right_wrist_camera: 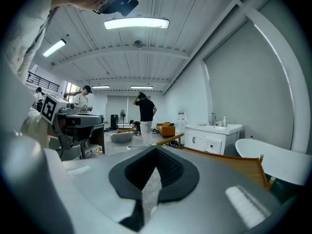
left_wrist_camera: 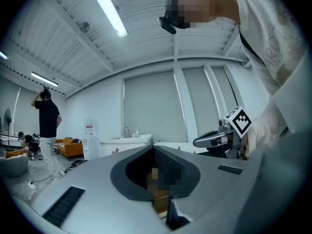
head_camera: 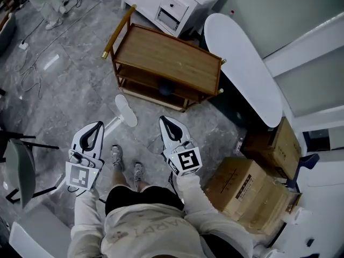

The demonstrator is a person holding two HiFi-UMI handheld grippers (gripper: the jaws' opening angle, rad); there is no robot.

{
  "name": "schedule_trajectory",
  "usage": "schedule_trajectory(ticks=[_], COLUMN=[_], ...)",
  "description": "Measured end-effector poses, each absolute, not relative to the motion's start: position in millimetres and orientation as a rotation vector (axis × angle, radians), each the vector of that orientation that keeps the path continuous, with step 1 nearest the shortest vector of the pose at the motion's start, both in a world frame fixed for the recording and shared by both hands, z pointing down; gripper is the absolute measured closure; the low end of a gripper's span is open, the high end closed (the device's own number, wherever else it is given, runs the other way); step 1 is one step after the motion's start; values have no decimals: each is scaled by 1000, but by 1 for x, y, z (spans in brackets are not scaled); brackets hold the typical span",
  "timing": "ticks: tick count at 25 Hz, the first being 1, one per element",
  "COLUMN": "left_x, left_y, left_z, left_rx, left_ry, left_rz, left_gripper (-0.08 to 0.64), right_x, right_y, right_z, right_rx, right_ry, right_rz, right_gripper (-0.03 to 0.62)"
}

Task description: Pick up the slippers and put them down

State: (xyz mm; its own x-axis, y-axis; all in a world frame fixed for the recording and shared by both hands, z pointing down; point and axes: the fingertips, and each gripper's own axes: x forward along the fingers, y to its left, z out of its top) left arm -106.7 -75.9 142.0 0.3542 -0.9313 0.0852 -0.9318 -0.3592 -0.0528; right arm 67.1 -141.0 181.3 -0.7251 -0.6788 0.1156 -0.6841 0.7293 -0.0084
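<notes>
No slipper shows in any view. My left gripper (head_camera: pixel 99 125) is held up in front of the person, its jaws together with nothing between them. My right gripper (head_camera: pixel 163 120) is beside it at about the same height, also shut and empty. Both point level toward a wooden cart (head_camera: pixel 166 58). In the left gripper view the closed jaws (left_wrist_camera: pixel 154 148) fill the lower half, and the right gripper (left_wrist_camera: pixel 219 138) shows off to the right. In the right gripper view the closed jaws (right_wrist_camera: pixel 156 149) face the room, with the left gripper (right_wrist_camera: pixel 73 118) at the left.
A dark blue thing (head_camera: pixel 165 88) lies on the cart's lower shelf. A white round stand base (head_camera: pixel 126 110) sits on the grey floor below the grippers. A white cabinet (head_camera: pixel 172 4), white bathtub (head_camera: pixel 242 63), cardboard boxes (head_camera: pixel 242 187) and a chair (head_camera: pixel 21 168) surround the person.
</notes>
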Motion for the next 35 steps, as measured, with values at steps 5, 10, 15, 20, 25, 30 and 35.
schedule_trajectory(ticks=[5, 10, 15, 20, 25, 30, 35], left_x=[-95, -89, -82, -78, -74, -68, -61], left_y=[-67, -58, -51, -47, -42, -39, -37], left_z=[113, 94, 75, 60, 50, 41, 31], left_rx=[2598, 2617, 2641, 2652, 2681, 2671, 2727], left_ry=[-1788, -1790, -1797, -1811, -1832, -1839, -1854], left_rz=[132, 108, 69, 44, 33, 4, 10], left_gripper=[555, 555, 555, 555, 555, 555, 555], right_x=[79, 84, 88, 88, 88, 87, 86], right_y=[-134, -127, -119, -113, -107, -103, -99], right_z=[149, 125, 105, 89, 77, 69, 66], right_rx=[1142, 1161, 1166, 1157, 1145, 1132, 1121], right_ry=[-2834, -2844, -2860, -2883, -2900, -2908, -2918], right_rz=[47, 9, -5, -26, -46, -66, -78], right_gripper=[583, 583, 583, 583, 583, 583, 583])
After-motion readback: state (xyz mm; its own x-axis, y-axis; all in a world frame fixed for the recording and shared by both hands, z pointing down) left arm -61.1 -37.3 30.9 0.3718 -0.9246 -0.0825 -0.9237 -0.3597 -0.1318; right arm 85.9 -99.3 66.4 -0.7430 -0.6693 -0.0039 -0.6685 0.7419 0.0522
